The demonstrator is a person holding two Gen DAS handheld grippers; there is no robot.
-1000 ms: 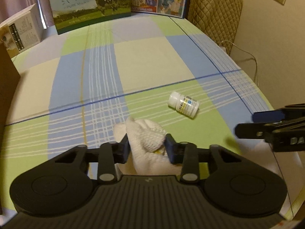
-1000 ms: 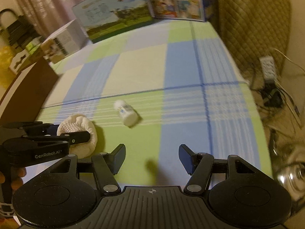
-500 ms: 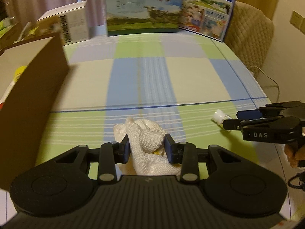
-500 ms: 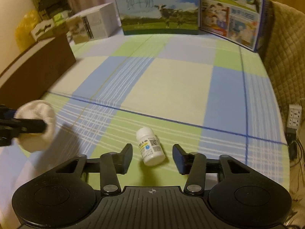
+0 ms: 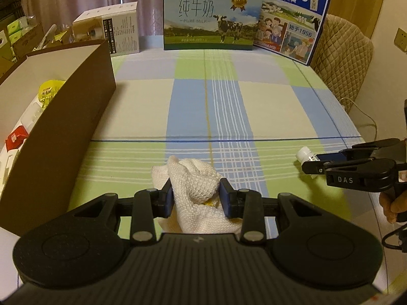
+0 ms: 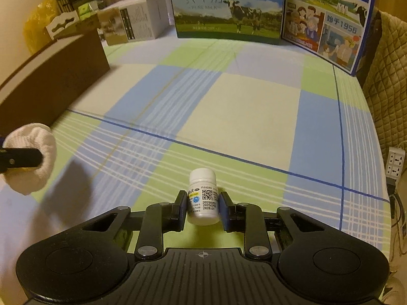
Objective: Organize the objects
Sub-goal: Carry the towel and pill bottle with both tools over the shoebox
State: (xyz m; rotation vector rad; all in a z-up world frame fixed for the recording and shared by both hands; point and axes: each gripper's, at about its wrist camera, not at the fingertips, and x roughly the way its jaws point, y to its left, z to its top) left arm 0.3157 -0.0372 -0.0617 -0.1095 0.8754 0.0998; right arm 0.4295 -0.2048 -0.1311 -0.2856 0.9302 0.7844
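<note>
Pick-up apparently done on both sides; carry-and-drop stage in hand.

Left gripper (image 5: pixel 195 194) closed narrow on a white knitted cloth (image 5: pixel 193 175), bunched into a soft lump bulging ahead of and below the fingertips, with a trace of yellow peeping out near the right pad. From the right wrist view, seemingly held clear of the tablecloth (image 6: pixel 254 117), judging by the shadow underneath.

Right gripper (image 6: pixel 202 204) pinching a small white pill bottle (image 6: pixel 202 178) across its labelled body, cap pointing forward past the tips. Off the surface or resting on it: hard to tell.

Open brown box (image 5: pixel 76 117) just left of the left gripper: tall cardboard wall, pale inside, holding a yellow packet (image 5: pixel 49 90) and a red-and-white carton (image 5: pixel 15 138). Probably the destination for both loads.

Next, most likely: lift above the wall's top edge, swing left, release over a bare patch inside. Longer trip for the right gripper, crossing in front of the left one, so best taken in turn.

- **Cloth:** coarse weave, limp, compressible, apt to drape and snag on the rim.
- **Bottle:** hard smooth plastic, cylindrical, glossy label with a printed code; liable to slip or roll if the pinch eases.
- **Tablecloth:** flat checked fabric in green, blue and cream.
- **Milk cartons** (image 5: pixel 211 17)**:** glossy, standing far ahead of both grippers.
</note>
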